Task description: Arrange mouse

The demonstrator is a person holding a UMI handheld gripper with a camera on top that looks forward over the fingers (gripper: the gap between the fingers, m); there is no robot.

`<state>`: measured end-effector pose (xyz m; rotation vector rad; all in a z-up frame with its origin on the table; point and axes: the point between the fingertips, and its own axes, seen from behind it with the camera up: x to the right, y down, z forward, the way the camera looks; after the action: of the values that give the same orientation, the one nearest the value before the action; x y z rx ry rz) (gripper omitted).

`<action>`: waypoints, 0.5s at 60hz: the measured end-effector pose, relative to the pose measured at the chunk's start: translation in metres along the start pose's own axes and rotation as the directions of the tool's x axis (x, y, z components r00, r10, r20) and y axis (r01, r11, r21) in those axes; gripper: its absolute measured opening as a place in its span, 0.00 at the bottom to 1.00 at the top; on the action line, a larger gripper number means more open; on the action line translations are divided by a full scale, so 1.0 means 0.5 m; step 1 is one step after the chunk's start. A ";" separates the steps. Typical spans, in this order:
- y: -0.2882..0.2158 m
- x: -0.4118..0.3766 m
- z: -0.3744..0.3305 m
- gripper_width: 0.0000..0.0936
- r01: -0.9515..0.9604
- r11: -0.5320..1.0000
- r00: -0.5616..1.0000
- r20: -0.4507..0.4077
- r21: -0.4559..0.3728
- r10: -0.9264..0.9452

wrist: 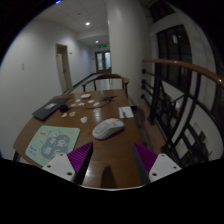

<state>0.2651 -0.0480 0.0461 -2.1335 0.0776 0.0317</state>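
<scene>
A white computer mouse (108, 128) lies on the brown wooden table (105, 160), just ahead of my fingers and a little above the gap between them. My gripper (112, 160) is open and empty, held above the table's near part. Its purple pads (80, 156) show at either side with bare table between them. A patterned light mat (52, 143) lies on the table to the left of the mouse.
A dark laptop (50, 108) and small flat items (95, 101) lie farther back on the table. A white paper (126, 112) lies beyond the mouse. Chairs (165, 125) stand at the right, and a white pillar (125, 40) rises behind the table.
</scene>
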 end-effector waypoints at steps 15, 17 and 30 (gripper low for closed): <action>0.015 -0.096 0.198 0.84 0.061 0.996 0.996 0.067 -0.063 -0.056; 0.002 -0.089 0.222 0.84 0.067 0.996 0.997 0.046 -0.061 -0.065; -0.059 -0.073 0.333 0.83 0.062 0.995 0.998 -0.026 -0.075 -0.065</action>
<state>0.2323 0.1100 -0.0159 -2.2097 0.0257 -0.0337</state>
